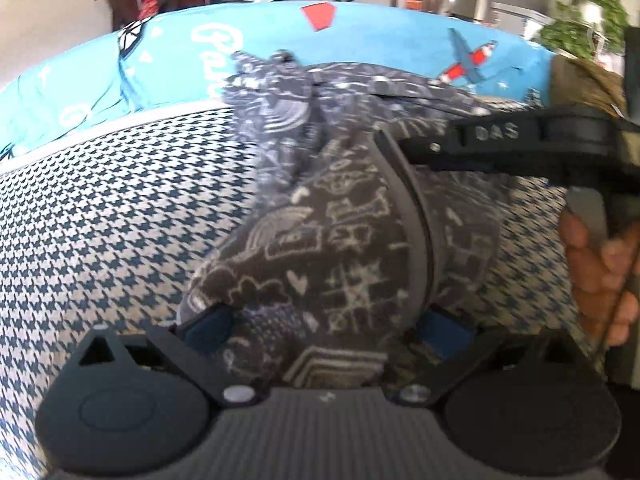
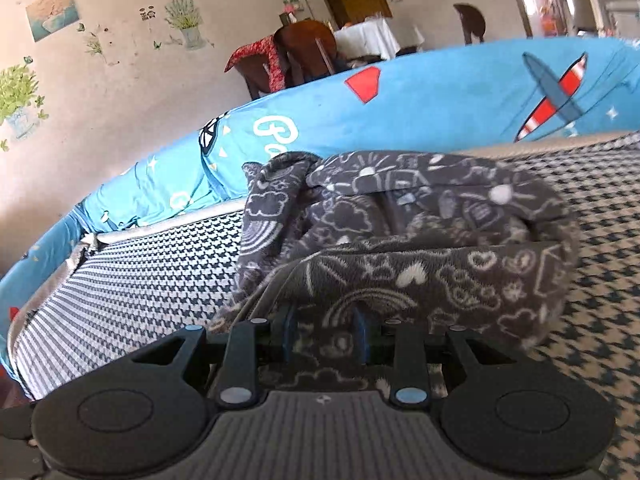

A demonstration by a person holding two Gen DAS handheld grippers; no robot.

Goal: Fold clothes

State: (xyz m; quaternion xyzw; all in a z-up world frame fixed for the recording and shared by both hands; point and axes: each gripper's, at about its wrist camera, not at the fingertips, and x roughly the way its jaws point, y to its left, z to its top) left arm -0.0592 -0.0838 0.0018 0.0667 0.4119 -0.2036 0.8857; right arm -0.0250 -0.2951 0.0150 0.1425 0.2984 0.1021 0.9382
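both claws pinch the grey garment

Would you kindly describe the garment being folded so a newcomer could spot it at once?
Find the bright blue cartoon-print cushion, then the houndstooth cover spread in front of it. On that cover lies the bunched garment: dark grey fleece with white doodles of hearts, clouds and rainbows, unlike the regular check beneath.

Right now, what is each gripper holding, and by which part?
Both hold the same grey doodle-print fleece garment. The right gripper has its jaws shut on a rolled edge of it. The left gripper has a bunched fold between wider jaws.
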